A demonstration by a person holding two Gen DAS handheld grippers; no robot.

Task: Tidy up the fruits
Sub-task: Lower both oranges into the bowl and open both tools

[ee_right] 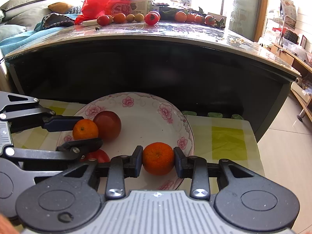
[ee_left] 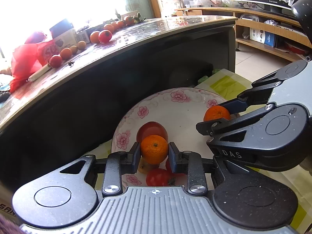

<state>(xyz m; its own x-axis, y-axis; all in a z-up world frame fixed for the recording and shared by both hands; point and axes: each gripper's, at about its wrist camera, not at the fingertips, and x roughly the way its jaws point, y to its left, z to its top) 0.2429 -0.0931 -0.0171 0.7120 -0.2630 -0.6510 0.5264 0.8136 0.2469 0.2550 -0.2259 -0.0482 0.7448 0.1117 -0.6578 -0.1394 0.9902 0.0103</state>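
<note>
A white plate with pink flowers (ee_left: pixel 175 105) (ee_right: pixel 148 105) lies on a low stool with a yellow-green checked cloth. My left gripper (ee_left: pixel 154 150) (ee_right: pixel 85 129) is shut on a small orange mandarin (ee_left: pixel 154 149) (ee_right: pixel 85 129) above the plate's left part, beside a dark red persimmon (ee_left: pixel 152 129) (ee_right: pixel 108 124). My right gripper (ee_right: pixel 158 159) (ee_left: pixel 216 114) is shut on a second mandarin (ee_right: pixel 158 158) (ee_left: pixel 216 113) over the plate's right rim. Red tomatoes (ee_left: pixel 158 177) (ee_right: pixel 99 156) and a yellowish fruit (ee_left: pixel 144 167) lie in the plate under the left gripper.
A dark glass-topped table (ee_right: pixel 156 33) (ee_left: pixel 136 37) rises right behind the stool. Along its far edge stand a row of several fruits (ee_right: pixel 136 17) (ee_left: pixel 101 36), a red plastic bag (ee_right: pixel 101 5) (ee_left: pixel 25 58) and boxes (ee_right: pixel 140 2). Tiled floor (ee_right: pixel 288 146) lies to the right.
</note>
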